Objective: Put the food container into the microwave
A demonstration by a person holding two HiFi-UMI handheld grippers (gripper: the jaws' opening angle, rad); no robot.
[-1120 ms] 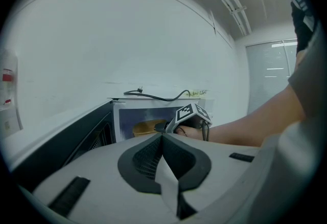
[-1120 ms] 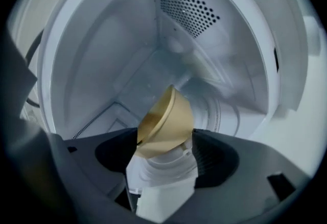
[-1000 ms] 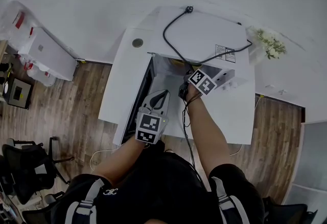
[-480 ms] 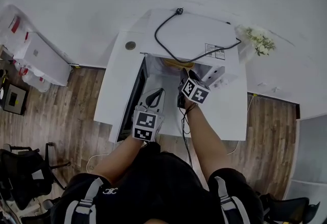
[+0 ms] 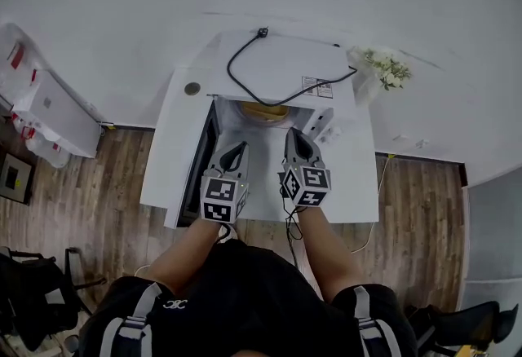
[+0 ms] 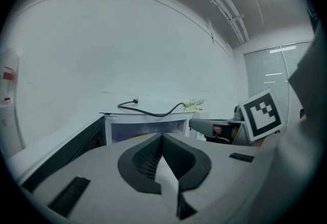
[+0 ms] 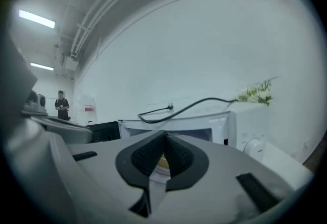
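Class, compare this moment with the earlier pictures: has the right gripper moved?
Yes. The right gripper has drawn back from the open front of the microwave, toward the person.

Wht microwave (image 5: 285, 60) w/ blk cord (image 5: 229, 70), yellow food container (image 5: 263, 112), brn wood-grain floor (image 5: 98, 176).

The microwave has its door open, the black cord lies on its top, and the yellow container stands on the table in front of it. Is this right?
Not quite. The yellow container is inside the microwave, not on the table, as the head view shows. The door is open and the black cord lies on top.
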